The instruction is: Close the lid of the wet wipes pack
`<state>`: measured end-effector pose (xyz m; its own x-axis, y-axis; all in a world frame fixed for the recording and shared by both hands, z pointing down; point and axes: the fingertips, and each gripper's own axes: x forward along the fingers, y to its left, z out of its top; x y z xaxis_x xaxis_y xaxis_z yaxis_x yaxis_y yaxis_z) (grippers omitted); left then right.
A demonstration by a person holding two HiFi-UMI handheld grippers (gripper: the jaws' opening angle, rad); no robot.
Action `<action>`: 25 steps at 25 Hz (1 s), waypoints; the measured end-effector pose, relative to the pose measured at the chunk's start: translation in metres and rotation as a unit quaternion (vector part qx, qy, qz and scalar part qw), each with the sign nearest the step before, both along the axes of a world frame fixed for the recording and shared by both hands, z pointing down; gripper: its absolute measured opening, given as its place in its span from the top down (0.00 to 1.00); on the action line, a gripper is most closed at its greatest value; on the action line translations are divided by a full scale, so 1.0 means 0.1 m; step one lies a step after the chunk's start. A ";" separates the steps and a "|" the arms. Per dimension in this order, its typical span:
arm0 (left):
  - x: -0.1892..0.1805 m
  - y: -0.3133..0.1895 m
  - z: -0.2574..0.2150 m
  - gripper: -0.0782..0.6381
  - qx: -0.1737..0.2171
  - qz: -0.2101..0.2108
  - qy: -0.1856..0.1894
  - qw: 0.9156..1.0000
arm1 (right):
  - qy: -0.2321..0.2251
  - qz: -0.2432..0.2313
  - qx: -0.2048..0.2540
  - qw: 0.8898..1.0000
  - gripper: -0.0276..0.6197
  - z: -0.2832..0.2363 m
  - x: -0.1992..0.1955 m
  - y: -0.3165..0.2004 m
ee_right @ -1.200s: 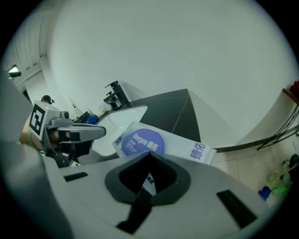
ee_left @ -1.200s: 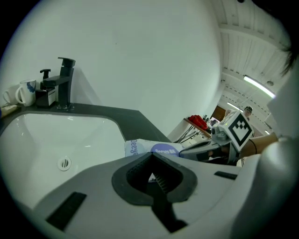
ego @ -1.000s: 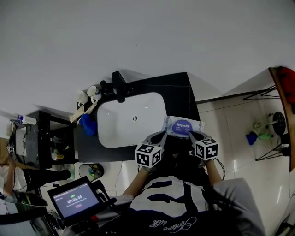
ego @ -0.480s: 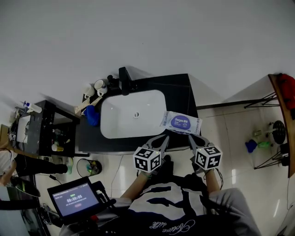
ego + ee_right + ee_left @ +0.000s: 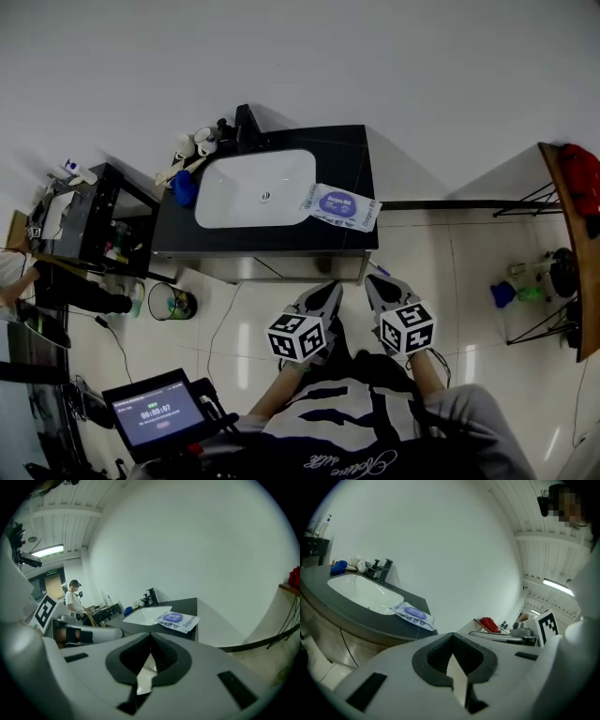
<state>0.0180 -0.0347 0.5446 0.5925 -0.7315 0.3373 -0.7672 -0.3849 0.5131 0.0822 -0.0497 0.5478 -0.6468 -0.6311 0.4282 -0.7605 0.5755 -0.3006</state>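
Both tongs are pressed together at the tips and hold nothing: the left tongs (image 5: pixel 328 289) (image 5: pixel 452 637) and the right tongs (image 5: pixel 370 281) (image 5: pixel 151 637) each show only a small hollow between the dark pads. They hang side by side close to the person's body, above the tiled floor (image 5: pixel 422 253) and well apart from the dark worktop (image 5: pixel 347 159), with their tips pointing toward it. The wet wipes pack (image 5: pixel 339 206) (image 5: pixel 414 614) (image 5: pixel 177 619) lies flat on the worktop, just beside the right edge of the white sink (image 5: pixel 253 187). Its purple oval lid (image 5: pixel 337 201) looks flat against the top of the pack. A black faucet (image 5: pixel 246 122) stands behind the sink, and white cups (image 5: pixel 192 142) and a blue cloth (image 5: pixel 184 187) are at the sink's left end. A small waste bin (image 5: pixel 172 304) stands on the floor at the left.
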 end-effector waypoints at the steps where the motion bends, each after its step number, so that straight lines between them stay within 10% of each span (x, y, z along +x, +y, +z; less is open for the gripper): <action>1: 0.04 0.08 0.02 0.89 -0.004 0.004 -0.007 1.000 | -0.005 -0.006 -0.003 1.000 0.97 0.00 -0.01 0.05; 25: -0.57 1.60 -0.67 0.89 0.099 -0.032 -0.038 0.994 | -0.082 0.002 0.031 0.996 0.97 -0.56 -0.60 1.50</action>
